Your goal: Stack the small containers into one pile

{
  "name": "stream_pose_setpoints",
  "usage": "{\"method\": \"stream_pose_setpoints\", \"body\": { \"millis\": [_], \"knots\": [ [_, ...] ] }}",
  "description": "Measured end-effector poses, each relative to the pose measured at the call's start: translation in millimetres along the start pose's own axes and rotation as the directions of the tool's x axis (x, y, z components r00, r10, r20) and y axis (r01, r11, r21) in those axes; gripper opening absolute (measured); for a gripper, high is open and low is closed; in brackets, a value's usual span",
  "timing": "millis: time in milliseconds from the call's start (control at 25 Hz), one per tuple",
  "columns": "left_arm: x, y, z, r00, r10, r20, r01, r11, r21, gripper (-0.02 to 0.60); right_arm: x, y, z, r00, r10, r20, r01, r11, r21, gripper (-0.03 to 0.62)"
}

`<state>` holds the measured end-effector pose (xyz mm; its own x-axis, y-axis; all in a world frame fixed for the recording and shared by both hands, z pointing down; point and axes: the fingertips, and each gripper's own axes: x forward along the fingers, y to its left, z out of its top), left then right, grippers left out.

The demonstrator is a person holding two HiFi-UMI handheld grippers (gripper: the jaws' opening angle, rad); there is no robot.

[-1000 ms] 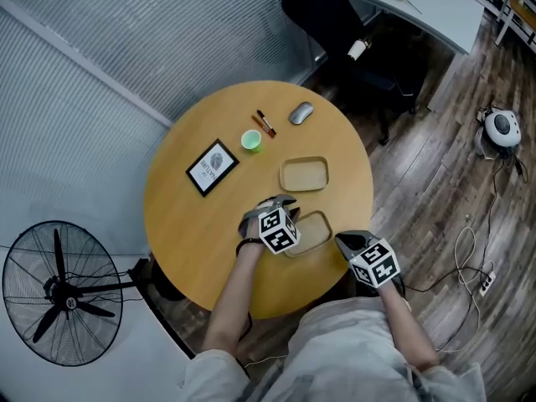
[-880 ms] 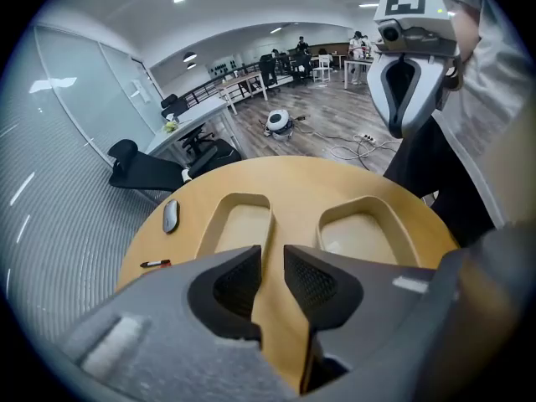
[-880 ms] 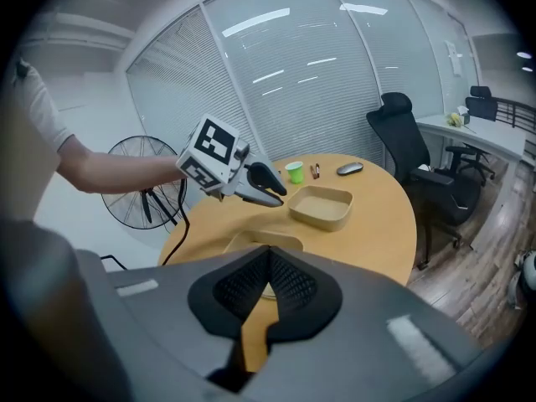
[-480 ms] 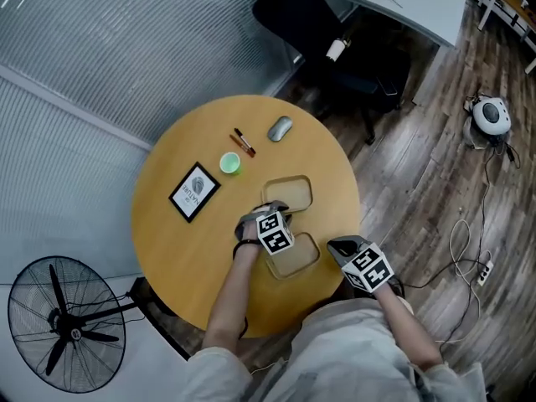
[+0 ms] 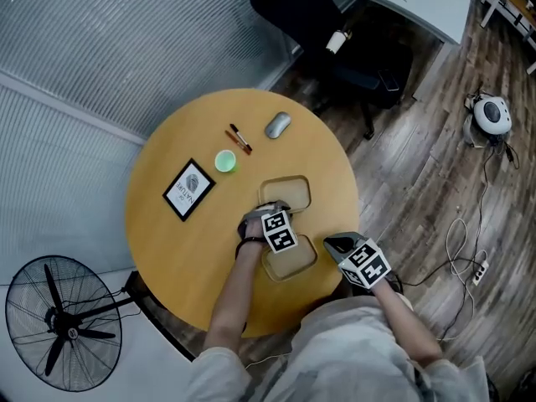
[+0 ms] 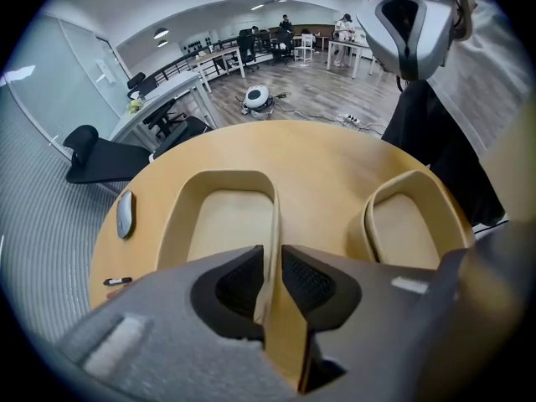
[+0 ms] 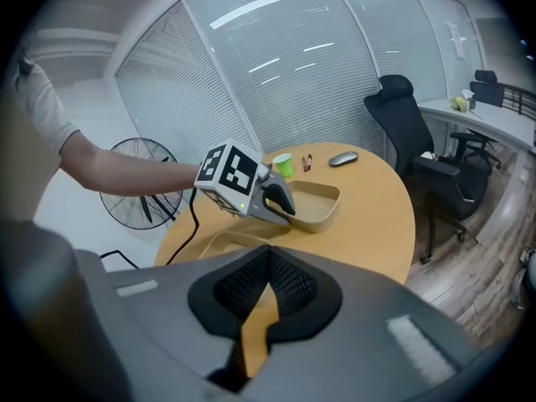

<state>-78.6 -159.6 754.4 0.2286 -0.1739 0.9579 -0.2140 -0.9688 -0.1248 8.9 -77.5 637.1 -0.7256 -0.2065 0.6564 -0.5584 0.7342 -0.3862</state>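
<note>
Left gripper view: left gripper [image 6: 270, 262] pinches 1 container [image 6: 224, 224] by its wall, likely for lifting onto the 2nd container [image 6: 412, 229] rightward; right gripper [image 7: 268, 287] pressed together, empty.

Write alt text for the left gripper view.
The left gripper is shut on the rim of a tan tray on a round wooden table. A second tray sits to its right, apart from it. A mouse and a pen lie at the table's left edge.
</note>
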Motion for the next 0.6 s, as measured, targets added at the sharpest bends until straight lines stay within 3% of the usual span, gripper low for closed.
{"method": "stream_pose_setpoints", "body": {
  "millis": [320, 600],
  "knots": [
    [9, -1, 0, 1.0, -0.016, 0.012, 0.016, 1.0, -0.018, 0.029, 5, 4, -2, 1.0, 0.006, -0.022, -0.006, 1.0, -0.017, -0.002],
    [-8, -2, -1, 0.999, 0.039, 0.013, -0.038, 0.996, -0.082, 0.017, 0, 11, -3, 1.0, -0.003, -0.008, 0.003, 1.0, -0.023, -0.002]
  ]
}}
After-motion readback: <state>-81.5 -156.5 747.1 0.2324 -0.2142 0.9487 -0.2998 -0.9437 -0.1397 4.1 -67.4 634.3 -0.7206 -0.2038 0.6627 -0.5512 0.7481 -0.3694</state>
